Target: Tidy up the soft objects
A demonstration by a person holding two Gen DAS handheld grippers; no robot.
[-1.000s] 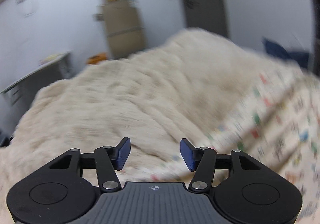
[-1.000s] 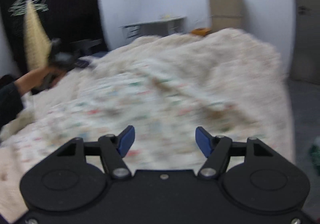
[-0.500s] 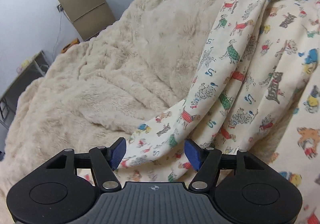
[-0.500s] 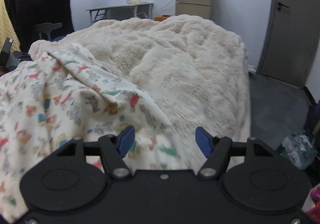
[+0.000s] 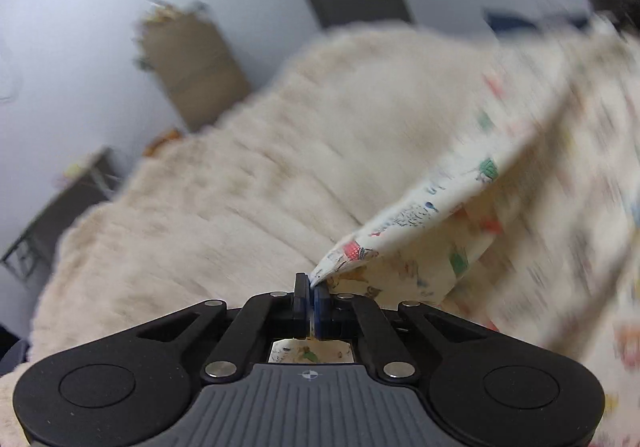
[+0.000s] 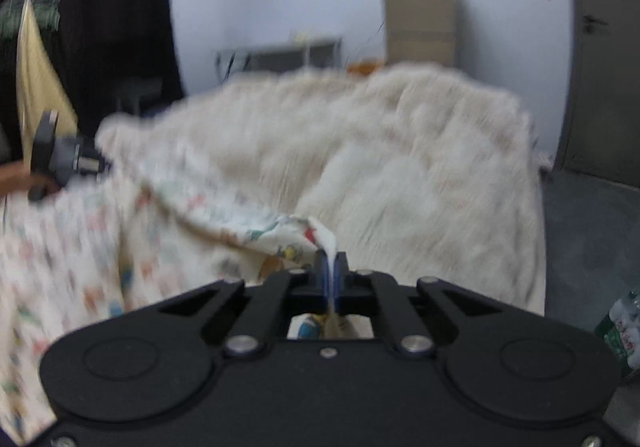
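A cream printed sheet (image 5: 472,207) with small colourful animals lies over a fluffy beige blanket (image 5: 260,199) on a bed. My left gripper (image 5: 311,289) is shut on one corner of the sheet, which stretches away to the right. In the right wrist view the same printed sheet (image 6: 200,223) spreads to the left, and my right gripper (image 6: 330,271) is shut on another corner of it, with cloth pinched between the blue pads. The fluffy blanket (image 6: 400,167) fills the bed beyond. The other gripper (image 6: 60,159) shows at the far left. Both views are blurred.
A tan cabinet (image 6: 420,23) and a grey desk (image 6: 288,51) stand against the far wall. A dark door (image 6: 604,47) is on the right, with bare floor (image 6: 580,247) beside the bed and plastic bottles (image 6: 624,331) at the right edge. A yellow cloth (image 6: 36,87) hangs at the left.
Both grippers stood open over the sheet half a second ago; now each has shut on a corner of it, and the cloth is pulled up taut.
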